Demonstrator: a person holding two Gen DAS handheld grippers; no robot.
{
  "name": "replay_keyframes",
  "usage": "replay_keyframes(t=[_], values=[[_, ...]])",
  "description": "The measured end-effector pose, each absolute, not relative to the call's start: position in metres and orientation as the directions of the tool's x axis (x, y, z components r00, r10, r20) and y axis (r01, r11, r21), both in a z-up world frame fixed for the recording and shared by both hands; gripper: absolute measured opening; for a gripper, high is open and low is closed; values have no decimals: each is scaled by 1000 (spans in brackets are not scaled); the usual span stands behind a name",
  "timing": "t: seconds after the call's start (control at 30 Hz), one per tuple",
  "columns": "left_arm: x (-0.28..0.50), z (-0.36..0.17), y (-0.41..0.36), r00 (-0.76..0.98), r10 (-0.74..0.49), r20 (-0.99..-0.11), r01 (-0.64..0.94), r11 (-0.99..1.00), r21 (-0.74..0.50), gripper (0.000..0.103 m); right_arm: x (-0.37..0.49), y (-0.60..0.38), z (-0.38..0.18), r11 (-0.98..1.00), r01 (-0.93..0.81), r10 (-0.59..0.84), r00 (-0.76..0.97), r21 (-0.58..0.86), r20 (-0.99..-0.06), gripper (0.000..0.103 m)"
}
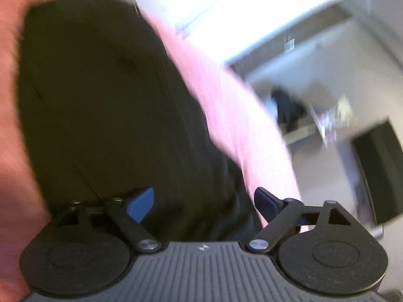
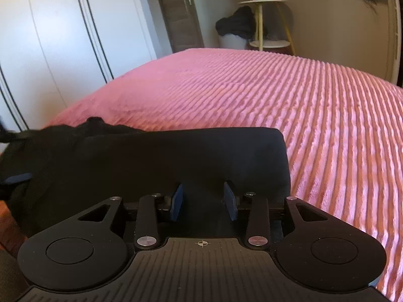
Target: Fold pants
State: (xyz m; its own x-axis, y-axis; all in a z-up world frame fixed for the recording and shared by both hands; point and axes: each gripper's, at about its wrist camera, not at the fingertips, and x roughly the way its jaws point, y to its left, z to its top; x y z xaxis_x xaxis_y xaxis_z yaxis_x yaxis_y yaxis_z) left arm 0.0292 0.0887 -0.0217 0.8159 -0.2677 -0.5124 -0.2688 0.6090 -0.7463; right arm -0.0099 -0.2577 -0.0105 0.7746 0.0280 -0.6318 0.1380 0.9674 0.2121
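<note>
Letting go with my left gripper (image 1: 204,202), its jaws spread wide and gripping nothing, I see the black pants (image 2: 156,161) lying folded on the pink bed (image 2: 289,95), near its closest edge. My right gripper (image 2: 204,200) hangs part open over the fold, its pads off the cloth. To do this well, I'd lift both clear without snagging, then smooth the rumpled left end.

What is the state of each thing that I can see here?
Pants: folded, lying on the bed.
Left gripper: open wide, nothing pinched.
Right gripper: partly open, pads apart above the pants.
Bedspread: spread flat.
Door: closed.
Dark clothes beside the side table: heaped.
</note>
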Motion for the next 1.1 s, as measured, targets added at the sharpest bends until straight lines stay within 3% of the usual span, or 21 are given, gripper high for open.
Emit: replay_keyframes(t=[0.17,0.3,0.4,0.6,0.8,0.83,0.87,0.9,0.93,1.0,1.1], values=[[-7,-40,167,842,-135,-521,-401,489,-775,89,-9,-263,-9,952,136,68,779,275,-623,54],[-22,-71,205,860,-163,-483,-414,331,-848,89,-8,-260,-11,957,114,78,782,265,-618,60],[-25,-74,216,844,-106,-525,-467,335,-818,89,-6,-261,-12,957,113,81,781,268,-620,60],[-22,-87,228,886,-131,-445,-382,336,-861,89,-2,-264,-14,952,114,89,782,283,-617,62],[5,-91,230,899,-135,-417,-341,385,-858,88,-1,-259,-15,964,89,89,782,252,-617,68],[4,-88,226,901,-122,-416,-337,405,-850,85,0,-259,-15,965,88,86,783,246,-617,69],[4,-84,224,904,-112,-414,-327,442,-835,72,0,-258,-16,967,87,82,783,239,-616,69],[3,-81,218,904,-98,-416,-321,487,-812,50,1,-258,-16,968,86,80,783,236,-616,69],[0,-79,215,905,-83,-417,-317,522,-792,43,1,-258,-16,968,87,79,784,235,-616,69],[-5,-79,214,923,-90,-375,-279,516,-810,37,1,-259,-16,967,87,80,785,238,-614,69],[-12,-74,214,942,-115,-314,-208,532,-821,39,2,-259,-16,967,86,82,787,241,-611,69]])
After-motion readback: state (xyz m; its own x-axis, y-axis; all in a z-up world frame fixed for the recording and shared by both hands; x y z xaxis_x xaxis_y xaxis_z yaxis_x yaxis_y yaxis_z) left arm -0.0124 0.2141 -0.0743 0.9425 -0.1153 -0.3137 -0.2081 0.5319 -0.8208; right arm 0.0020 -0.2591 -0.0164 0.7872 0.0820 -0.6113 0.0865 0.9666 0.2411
